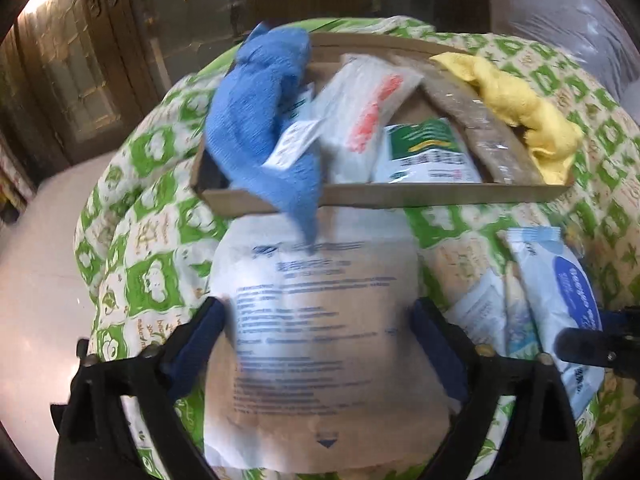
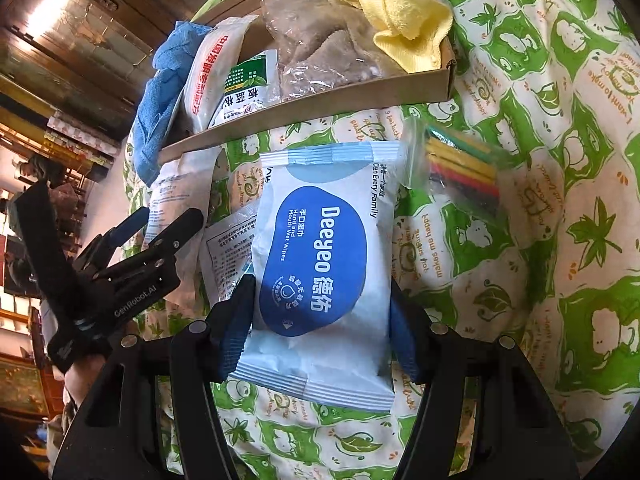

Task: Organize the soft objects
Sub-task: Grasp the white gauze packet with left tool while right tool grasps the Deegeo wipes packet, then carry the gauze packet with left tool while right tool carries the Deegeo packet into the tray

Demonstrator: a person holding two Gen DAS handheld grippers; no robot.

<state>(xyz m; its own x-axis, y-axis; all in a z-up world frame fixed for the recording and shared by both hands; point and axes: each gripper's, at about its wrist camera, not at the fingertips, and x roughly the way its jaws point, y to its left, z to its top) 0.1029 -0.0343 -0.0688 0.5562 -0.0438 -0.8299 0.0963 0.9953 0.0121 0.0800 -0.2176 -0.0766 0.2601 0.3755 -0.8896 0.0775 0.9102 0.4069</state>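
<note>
My left gripper is shut on a white-and-brown paper pouch printed with blue text, its pads pressing on both side edges. My right gripper is shut on a blue-and-white wet wipes pack, held low over the quilt. The same pack shows at the right of the left wrist view. Beyond both stands a shallow cardboard box. A blue towel hangs over its left corner and a yellow cloth over its right end. The left gripper appears at the left of the right wrist view.
The box holds a white pack with red text, a green-and-white pack and a clear bag of brown cloth. A bag of coloured sticks and a small white sachet lie on the green-and-white quilt.
</note>
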